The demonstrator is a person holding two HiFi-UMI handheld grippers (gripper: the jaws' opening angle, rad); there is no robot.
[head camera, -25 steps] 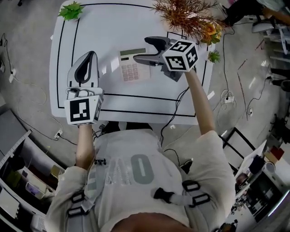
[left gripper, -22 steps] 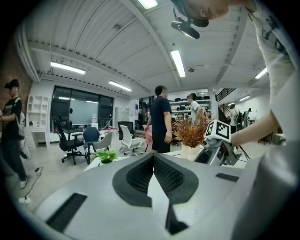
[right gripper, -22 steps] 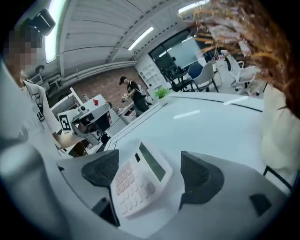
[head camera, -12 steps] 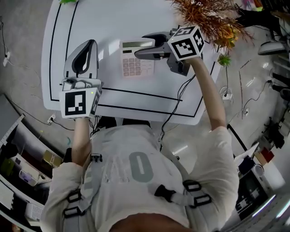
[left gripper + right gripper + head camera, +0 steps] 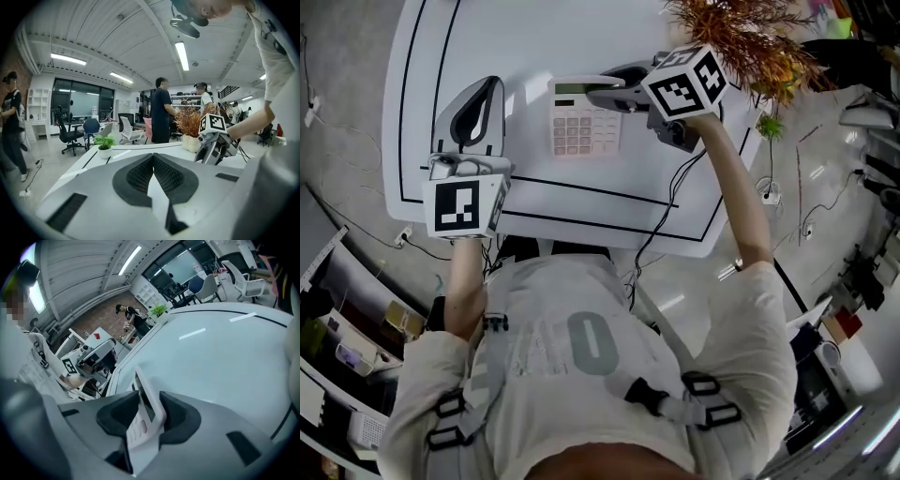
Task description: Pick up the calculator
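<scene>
Right tongs (image 5: 146, 414), just closing, pinch the calculator (image 5: 579, 129) by its far display end, mid-table (image 5: 516, 37). Left tongs (image 5: 152, 176) pressed together, empty. Light, stiff, slick plastic: you'll want a firm edge grip.

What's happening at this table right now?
A person standing at a white table works a gripper in each hand. The right gripper has just been closing its jaws on the display end of the calculator, which now sits clamped between the pads; it looks to be still lying on the table, not yet lifted. The left gripper is off to the calculator's left, jaws together and empty.
</scene>
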